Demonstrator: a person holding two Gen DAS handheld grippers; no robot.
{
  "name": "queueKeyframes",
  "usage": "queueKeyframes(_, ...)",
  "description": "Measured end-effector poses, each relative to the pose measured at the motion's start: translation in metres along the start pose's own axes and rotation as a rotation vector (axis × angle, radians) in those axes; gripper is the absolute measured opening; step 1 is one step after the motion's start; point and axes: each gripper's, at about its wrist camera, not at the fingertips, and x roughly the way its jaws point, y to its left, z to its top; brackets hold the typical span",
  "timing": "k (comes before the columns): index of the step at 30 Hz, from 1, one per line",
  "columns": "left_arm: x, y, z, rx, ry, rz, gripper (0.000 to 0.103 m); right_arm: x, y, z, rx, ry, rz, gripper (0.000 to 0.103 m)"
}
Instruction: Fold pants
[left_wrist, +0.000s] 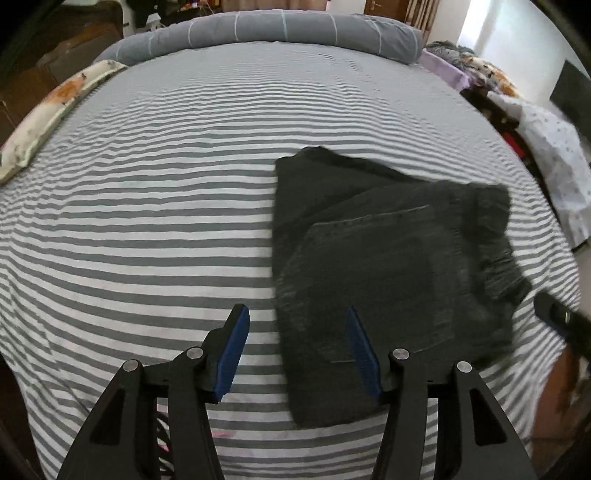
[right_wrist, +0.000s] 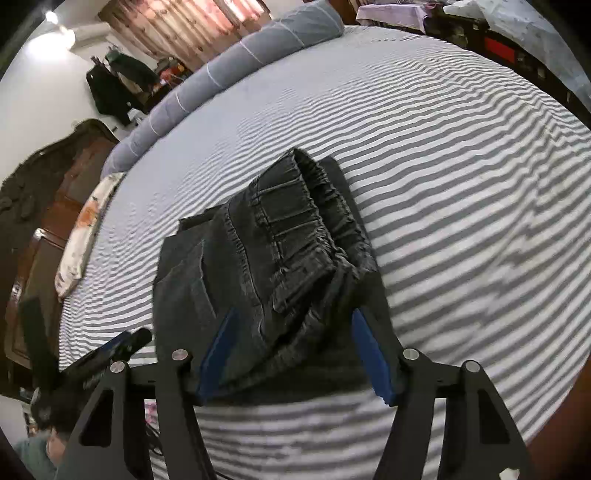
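The dark grey denim pants (left_wrist: 388, 258) lie folded in a compact stack on the striped bed sheet (left_wrist: 147, 221). My left gripper (left_wrist: 295, 314) is open above the stack's left edge, its right finger over the cloth, its left finger over the sheet. In the right wrist view the pants (right_wrist: 266, 251) show the elastic waistband on top. My right gripper (right_wrist: 293, 317) is open, its jaws straddling the near end of the stack without pinching it. The right gripper's tip shows in the left wrist view (left_wrist: 554, 314), and the left gripper shows in the right wrist view (right_wrist: 122, 347).
A rolled grey blanket (left_wrist: 280, 31) lies along the far end of the bed. A floral pillow (left_wrist: 48, 114) sits at the left edge. Piled clothes and bedding (left_wrist: 546, 140) lie off the right side. A dark wooden headboard (right_wrist: 44, 206) stands beside the bed.
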Motion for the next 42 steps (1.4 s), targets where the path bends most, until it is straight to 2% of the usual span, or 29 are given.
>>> queueKeyframes(3, 0.005, 0.003, -0.005, 0.031, -0.011, 0.033, 0.056, 0.018, -0.002, 0.007, 0.041, 0.027, -0.005, 0.057)
queueKeyframes(8, 0.015, 0.007, -0.007, 0.04, -0.006, 0.035, 0.056, 0.038, -0.01, 0.009, 0.083, 0.059, -0.044, 0.057)
queueKeyframes(11, 0.02, 0.01, -0.008, 0.034, -0.002, 0.029, 0.057, 0.036, -0.007, 0.009, 0.079, 0.057, -0.065, 0.056)
queueKeyframes(15, 0.024, 0.011, -0.008, 0.04, -0.007, 0.029, 0.059, 0.021, 0.005, 0.004, 0.015, 0.027, -0.08, 0.056)
queueKeyframes(24, 0.026, 0.01, -0.011, 0.042, -0.013, 0.031, 0.062, 0.028, 0.01, 0.003, 0.023, 0.043, -0.03, 0.051)
queueKeyframes(27, 0.027, 0.012, -0.011, 0.033, -0.011, 0.027, 0.064, 0.028, 0.011, 0.007, 0.008, 0.036, -0.033, 0.044)
queueKeyframes(30, 0.028, 0.014, -0.011, 0.03, -0.017, 0.024, 0.066, 0.019, 0.016, 0.007, -0.005, 0.008, 0.002, 0.044)
queueKeyframes(32, 0.03, 0.014, -0.012, 0.025, -0.016, 0.025, 0.068, 0.018, 0.017, 0.004, -0.027, 0.01, -0.012, 0.044)
queueKeyframes(37, 0.031, 0.015, -0.014, 0.022, -0.012, 0.017, 0.069, 0.03, 0.006, 0.001, 0.012, 0.026, -0.003, 0.044)
queueKeyframes(42, 0.033, 0.017, -0.013, 0.011, -0.008, 0.005, 0.071, 0.043, 0.001, 0.015, 0.024, 0.019, -0.007, 0.044)
